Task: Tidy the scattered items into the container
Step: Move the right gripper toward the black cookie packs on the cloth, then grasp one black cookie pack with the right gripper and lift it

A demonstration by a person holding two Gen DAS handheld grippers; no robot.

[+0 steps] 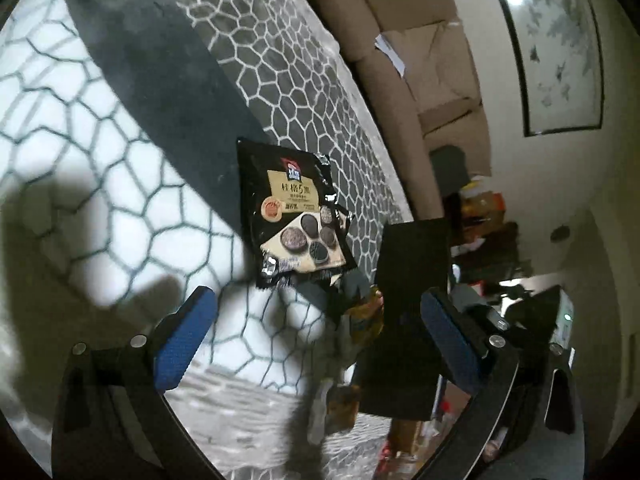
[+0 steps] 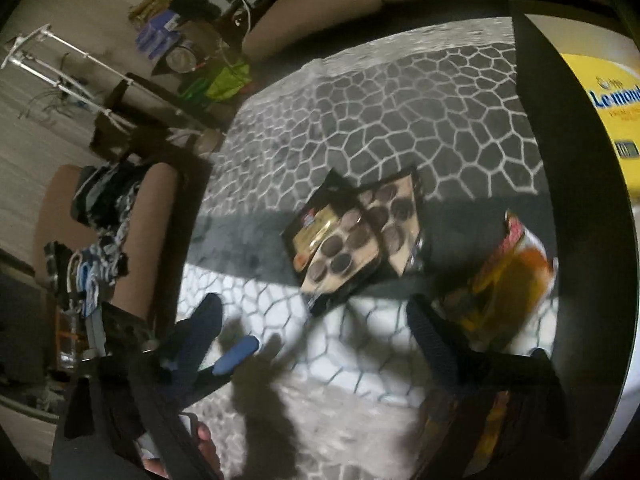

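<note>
Carpet [image 1: 132,152] with a honeycomb pattern filled the left wrist view, and one black biscuit packet [image 1: 296,216] lay flat on it, on the dark band between the pale and grey halves. The left gripper [image 1: 316,320] hung near the packet's lower edge, jaws released, both blue pads [image 1: 184,340] apart with nothing clamped. A black container wall [image 1: 412,256] stood just beside the packet, with a yellow wrapper [image 1: 366,312] at its foot. One framed picture [image 1: 556,40] hung beyond a beige sofa [image 1: 400,52].

From the right wrist, two dark biscuit packets [image 2: 356,236] showed, overlapping on the same carpet band, where the other view had shown one. An orange-yellow packet [image 2: 504,276] lay just beside them. The right gripper [image 2: 320,320] stood wide and unclenched, gripping nothing. Only here appeared a yellow box [image 2: 612,120] behind the black container edge [image 2: 560,184].
</note>
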